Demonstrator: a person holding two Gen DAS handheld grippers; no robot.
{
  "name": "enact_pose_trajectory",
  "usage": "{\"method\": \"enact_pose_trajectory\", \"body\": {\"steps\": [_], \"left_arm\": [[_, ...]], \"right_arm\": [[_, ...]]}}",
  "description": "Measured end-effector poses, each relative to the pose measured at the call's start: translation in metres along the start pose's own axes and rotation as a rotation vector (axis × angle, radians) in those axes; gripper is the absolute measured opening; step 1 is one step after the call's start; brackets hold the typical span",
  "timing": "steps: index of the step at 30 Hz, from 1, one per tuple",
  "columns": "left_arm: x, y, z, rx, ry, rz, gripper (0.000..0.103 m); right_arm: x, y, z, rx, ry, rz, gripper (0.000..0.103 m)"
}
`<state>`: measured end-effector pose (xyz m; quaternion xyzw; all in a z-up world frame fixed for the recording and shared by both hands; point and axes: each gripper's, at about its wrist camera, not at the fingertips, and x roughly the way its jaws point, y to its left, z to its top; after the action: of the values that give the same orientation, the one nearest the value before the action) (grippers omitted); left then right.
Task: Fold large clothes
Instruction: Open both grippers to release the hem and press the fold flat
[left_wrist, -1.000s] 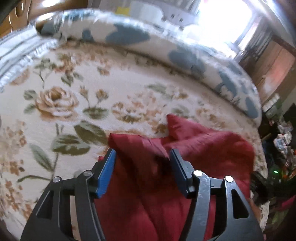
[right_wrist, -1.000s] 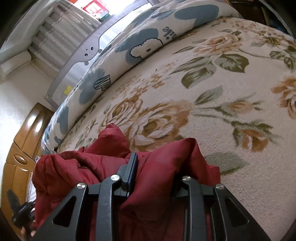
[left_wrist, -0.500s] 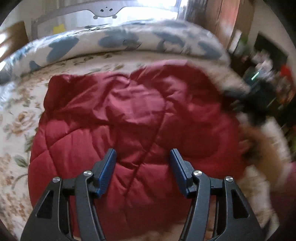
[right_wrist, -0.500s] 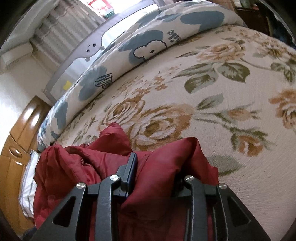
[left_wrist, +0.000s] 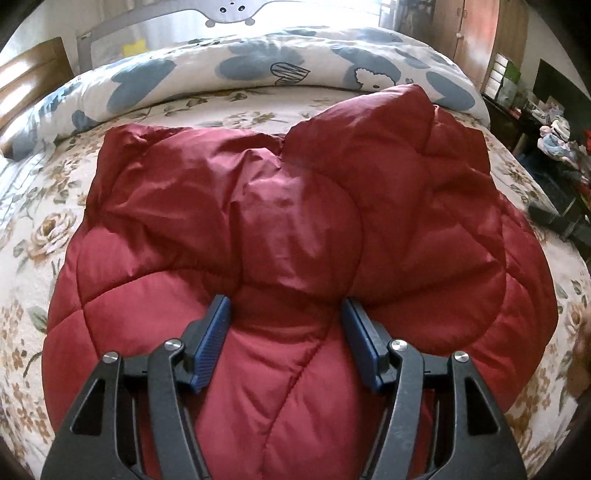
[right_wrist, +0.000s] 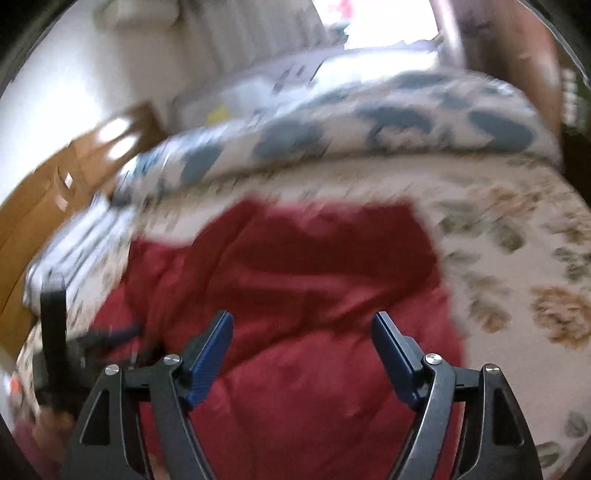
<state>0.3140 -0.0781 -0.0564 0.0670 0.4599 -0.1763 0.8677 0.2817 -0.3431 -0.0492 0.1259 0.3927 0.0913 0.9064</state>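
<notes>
The red quilted jacket (left_wrist: 295, 229) lies bunched on the floral bed cover (left_wrist: 33, 229), one fold made (I judge), not yet flat. The left gripper (left_wrist: 286, 328) hovers open above it. The right gripper (right_wrist: 303, 347) has just opened, holding nothing.

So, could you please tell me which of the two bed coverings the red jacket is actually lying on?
The red jacket lies on the rose-patterned blanket; the blue-and-white quilt sits rolled up behind it.
</notes>
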Motion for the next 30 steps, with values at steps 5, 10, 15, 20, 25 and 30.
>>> {"method": "enact_pose_trajectory", "body": {"steps": [5,10,15,20,25,30], "left_arm": [[-0.018,0.014,0.000,-0.037,-0.026,-0.027,0.060],[-0.011,0.059,0.006,-0.141,-0.021,0.019,0.054],[0.016,0.072,0.013,-0.174,0.021,0.029,0.052],[0.027,0.071,0.016,-0.167,0.035,0.059,0.053],[0.028,0.072,0.015,-0.170,0.036,0.057,0.053],[0.017,0.074,0.015,-0.192,0.029,0.030,0.052]], "right_arm": [[0.045,-0.027,-0.003,0.066,0.074,-0.045,0.078],[0.059,-0.050,0.005,0.168,0.092,-0.018,0.078],[0.071,-0.061,0.004,0.225,0.115,-0.006,0.078],[0.073,-0.062,0.000,0.236,0.109,-0.011,0.078],[0.075,-0.061,-0.002,0.235,0.097,-0.015,0.079],[0.074,-0.063,-0.002,0.236,0.094,-0.011,0.079]]}}
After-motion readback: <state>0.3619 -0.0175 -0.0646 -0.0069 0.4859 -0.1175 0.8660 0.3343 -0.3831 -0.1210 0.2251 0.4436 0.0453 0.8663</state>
